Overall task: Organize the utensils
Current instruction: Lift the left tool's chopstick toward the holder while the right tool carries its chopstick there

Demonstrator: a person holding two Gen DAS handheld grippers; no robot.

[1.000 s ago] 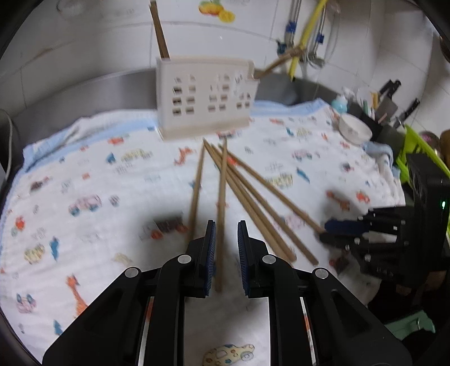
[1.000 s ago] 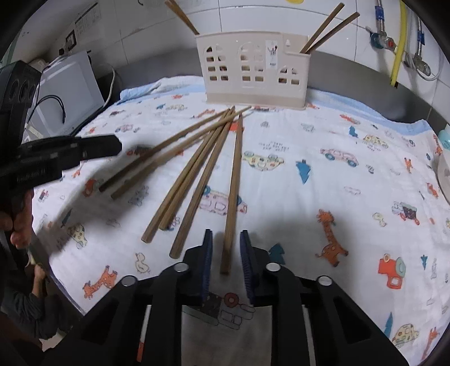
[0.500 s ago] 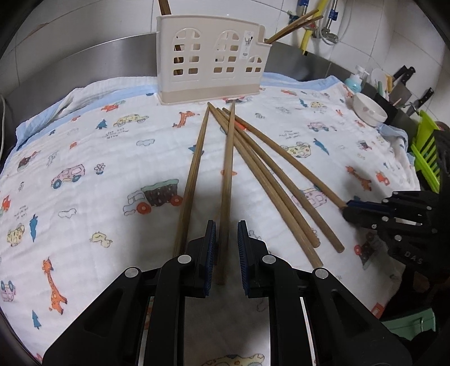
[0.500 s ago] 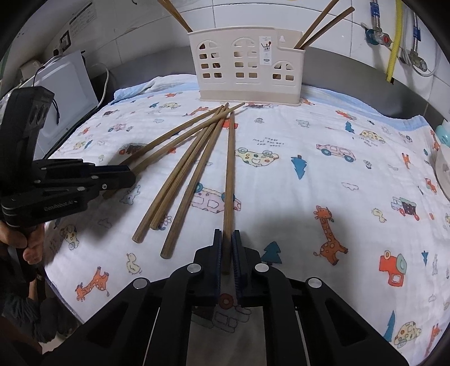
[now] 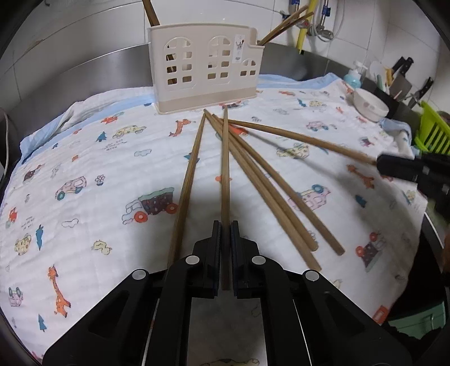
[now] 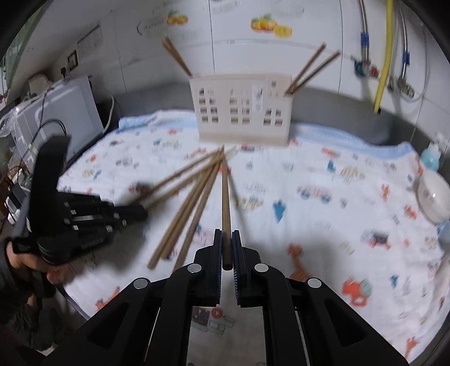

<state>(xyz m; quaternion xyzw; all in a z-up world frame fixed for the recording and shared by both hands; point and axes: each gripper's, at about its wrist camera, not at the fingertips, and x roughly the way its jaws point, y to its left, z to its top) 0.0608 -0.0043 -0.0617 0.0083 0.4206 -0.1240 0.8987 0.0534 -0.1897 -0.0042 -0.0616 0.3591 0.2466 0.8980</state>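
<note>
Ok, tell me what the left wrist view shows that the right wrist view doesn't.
Left wrist only: a green dish rack and knives at far right. Right wrist only: a white appliance at left and fruit stickers on the wall tiles. Both: the beige utensil holder, loose chopsticks on the printed cloth, and a white bowl.

Left gripper [image 5: 224, 239] clamped on one chopstick [image 5: 225, 180].
I see its tip pointing at the utensil holder [image 5: 205, 64]; four loose chopsticks [image 5: 270, 185] fan out from the holder's base.
</note>
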